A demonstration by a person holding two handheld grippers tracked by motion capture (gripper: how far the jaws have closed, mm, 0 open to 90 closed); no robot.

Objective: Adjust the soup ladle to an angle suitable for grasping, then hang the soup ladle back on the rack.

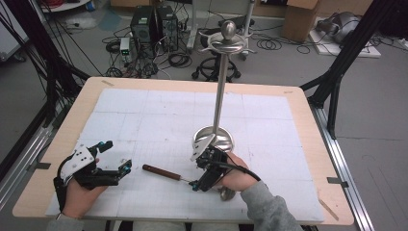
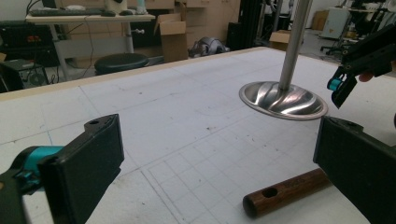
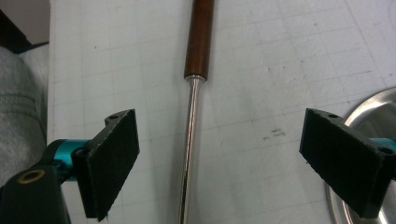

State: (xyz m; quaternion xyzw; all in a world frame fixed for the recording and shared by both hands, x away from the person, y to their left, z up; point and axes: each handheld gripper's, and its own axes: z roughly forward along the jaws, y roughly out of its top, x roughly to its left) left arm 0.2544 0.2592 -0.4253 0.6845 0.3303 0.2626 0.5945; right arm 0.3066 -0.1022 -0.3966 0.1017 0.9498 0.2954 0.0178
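Note:
A utensil lies flat on the white grid mat (image 1: 159, 115), with a brown wooden handle (image 1: 161, 172) and a thin metal shaft (image 3: 189, 140). My right gripper (image 1: 198, 183) hangs just over the shaft, jaws open, one on each side of it (image 3: 233, 158). The wooden handle (image 3: 200, 37) runs away from it. My left gripper (image 1: 115, 156) is open near the mat's left front, apart from the handle's free end (image 2: 285, 191), which has a hole and lies low between its jaws (image 2: 224, 163).
A tall metal stand rises mid-table: round polished base (image 1: 214, 137) (image 2: 282, 100), slim pole (image 2: 294, 42), and a hooked top with a knob (image 1: 228, 41). The right gripper (image 2: 348, 84) hovers beside that base. A shiny round rim (image 3: 373, 112) lies by the right jaw.

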